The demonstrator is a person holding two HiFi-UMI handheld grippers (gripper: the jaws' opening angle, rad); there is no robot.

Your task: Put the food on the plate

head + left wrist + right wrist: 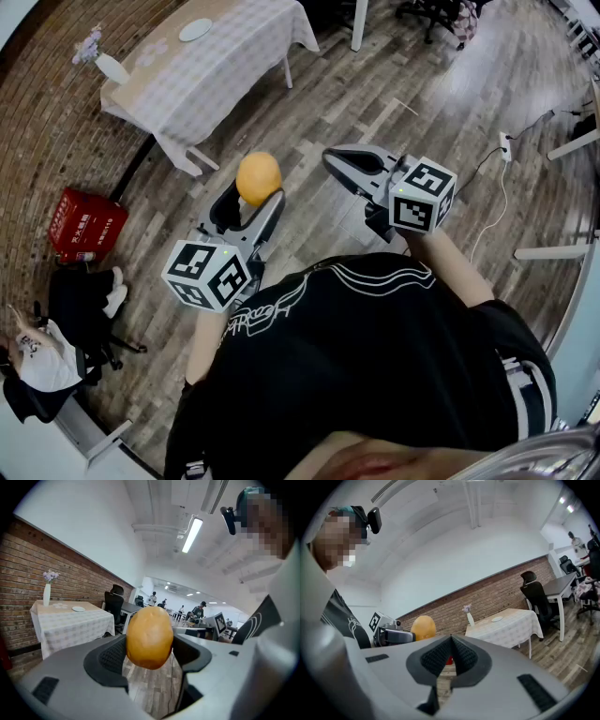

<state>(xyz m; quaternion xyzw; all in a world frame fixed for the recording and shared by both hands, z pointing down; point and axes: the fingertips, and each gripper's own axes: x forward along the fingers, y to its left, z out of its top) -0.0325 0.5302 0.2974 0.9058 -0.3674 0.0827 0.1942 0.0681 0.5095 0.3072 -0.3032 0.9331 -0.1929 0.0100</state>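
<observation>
Food [258, 178] in left claw [253, 195] grip — plate [195, 29] well apart, on table [220, 80]

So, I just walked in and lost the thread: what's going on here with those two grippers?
A person standing on a wood floor holds a gripper in each hand. The left gripper is clamped on a round orange-yellow piece of food, held up in the air. The right gripper is shut and empty. The plate sits on a cloth-covered table some way off.
</observation>
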